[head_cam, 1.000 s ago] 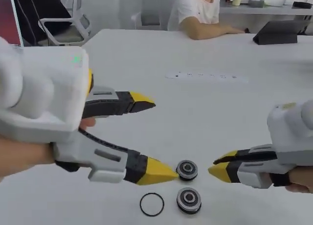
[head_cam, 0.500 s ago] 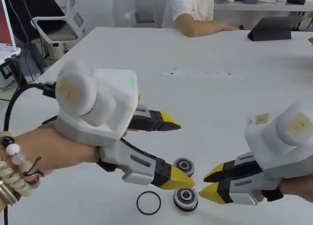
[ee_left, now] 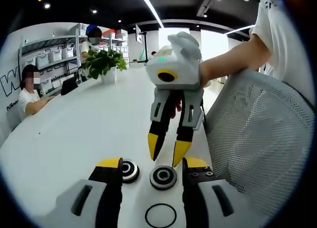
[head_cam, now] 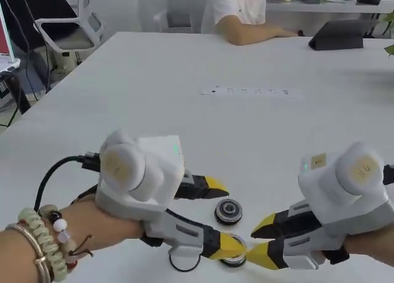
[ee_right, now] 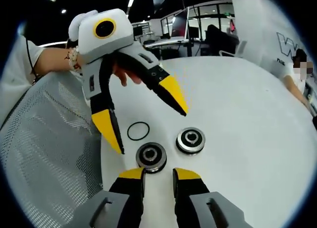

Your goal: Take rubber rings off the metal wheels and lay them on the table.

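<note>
Bright even light from ceiling strips (ee_left: pixel 148 9), soft shadows, fisheye-bent edges in both gripper views.

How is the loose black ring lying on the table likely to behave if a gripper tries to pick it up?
The ring looks thin, so it is probably floppy and very light. It lies flat on the smooth table, so jaws may push it along rather than catch it. Flat, it should not roll.

White bodies, black jaws, yellow tips: left gripper (head_cam: pixel 229 219), right gripper (head_cam: pixel 258 240). Silver, black-banded: metal wheels (ee_right: pixel 151 156). Black: loose rubber ring (ee_left: pixel 160 215). Plain white: table (head_cam: pixel 246 135). Cream-and-white: bead bracelet (head_cam: pixel 43 234).
</note>
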`<state>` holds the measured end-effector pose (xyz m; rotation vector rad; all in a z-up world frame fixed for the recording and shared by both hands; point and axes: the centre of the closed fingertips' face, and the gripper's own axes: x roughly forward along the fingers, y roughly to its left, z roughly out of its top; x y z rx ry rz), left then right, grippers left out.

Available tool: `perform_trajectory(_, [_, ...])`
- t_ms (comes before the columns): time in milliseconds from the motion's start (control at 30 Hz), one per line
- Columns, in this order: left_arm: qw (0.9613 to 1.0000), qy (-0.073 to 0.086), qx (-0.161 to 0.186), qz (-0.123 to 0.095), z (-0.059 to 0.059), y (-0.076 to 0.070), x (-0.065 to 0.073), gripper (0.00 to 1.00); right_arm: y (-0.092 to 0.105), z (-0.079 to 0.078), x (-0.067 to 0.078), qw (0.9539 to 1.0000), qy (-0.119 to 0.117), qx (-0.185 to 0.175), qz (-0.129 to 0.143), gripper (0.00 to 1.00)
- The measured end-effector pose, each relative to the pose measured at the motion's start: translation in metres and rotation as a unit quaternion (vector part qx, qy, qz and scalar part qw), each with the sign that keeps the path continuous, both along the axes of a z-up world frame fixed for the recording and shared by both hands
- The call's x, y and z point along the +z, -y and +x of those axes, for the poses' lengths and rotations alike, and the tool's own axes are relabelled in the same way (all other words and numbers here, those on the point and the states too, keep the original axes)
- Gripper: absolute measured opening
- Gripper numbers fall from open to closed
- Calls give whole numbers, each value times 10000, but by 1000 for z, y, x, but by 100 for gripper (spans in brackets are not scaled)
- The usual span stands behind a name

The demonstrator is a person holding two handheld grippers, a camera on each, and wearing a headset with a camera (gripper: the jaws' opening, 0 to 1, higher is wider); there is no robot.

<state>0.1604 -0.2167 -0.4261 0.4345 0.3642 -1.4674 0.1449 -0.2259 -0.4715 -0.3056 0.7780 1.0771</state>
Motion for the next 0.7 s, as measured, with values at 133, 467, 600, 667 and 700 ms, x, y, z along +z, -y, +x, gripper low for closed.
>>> perform_trajectory(133, [9997, -213, -64, 62, -10, 2, -11, 36, -1, -1, 0, 10000, -21, 0, 40, 19])
perform_trajectory(467, [9990, 12, -243, 379, -15, 2, -30, 25, -8, -8, -3, 9998, -114, 183, 35, 19])
perform_trajectory(600, [9990, 19, -253, 376, -15, 1, -31, 14, -10, -11, -6, 9996, -116, 267, -37, 19])
perform_trajectory(667, [9990, 7, -203, 403, -13, -1, -32, 14, -10, -11, -7, 9995, -126, 277, -37, 19])
perform_trajectory(700, [9989, -18, -186, 421, -12, -1, -33, 14, -11, -11, -7, 9995, -134, 284, -35, 19])
